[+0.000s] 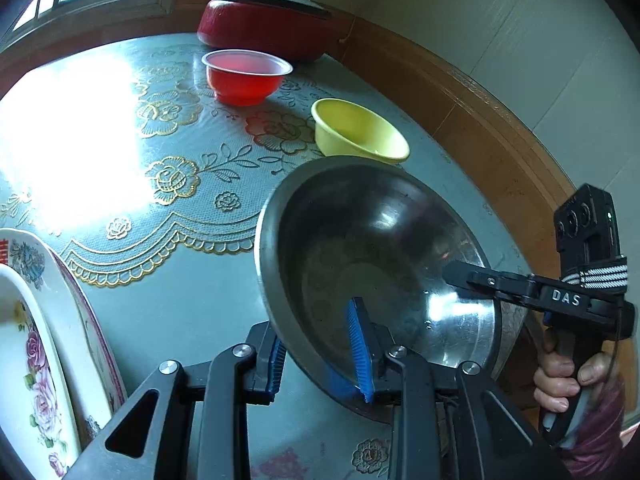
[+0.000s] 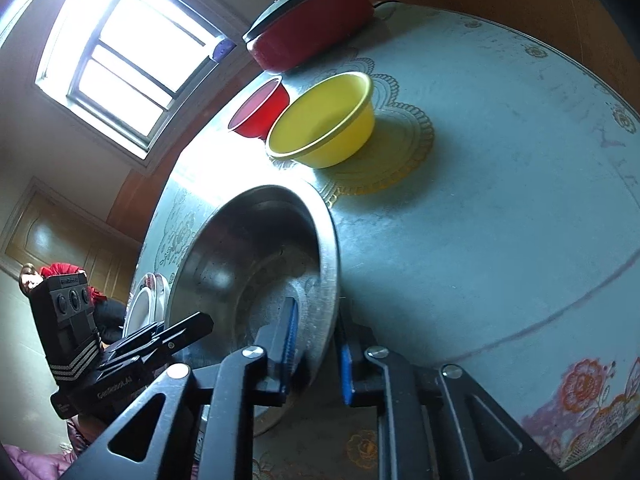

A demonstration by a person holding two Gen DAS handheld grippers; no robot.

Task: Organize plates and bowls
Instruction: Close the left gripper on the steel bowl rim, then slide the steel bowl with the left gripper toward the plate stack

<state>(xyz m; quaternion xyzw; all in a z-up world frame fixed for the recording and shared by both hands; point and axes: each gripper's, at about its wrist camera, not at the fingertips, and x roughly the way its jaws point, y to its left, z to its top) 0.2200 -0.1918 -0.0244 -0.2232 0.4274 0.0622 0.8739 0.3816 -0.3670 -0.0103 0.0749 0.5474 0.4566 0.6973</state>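
Steel bowl [image 1: 372,264] rim pinched between both grippers.

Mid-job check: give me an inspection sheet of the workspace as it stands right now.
Surface: round table under a grey-blue floral cover; strong window glare at left.
Job's things: steel bowl tilted, pinched at its rim from both sides; yellow bowl and red bowl upright, apart; floral plates stacked at the left edge.
Clutter: red lidded cooker at the far edge.
Grippers: left gripper and right gripper each straddle the steel bowl's rim.
Cables: nothing seen.
Surroundings: window, wood-panelled wall, door, wall socket.
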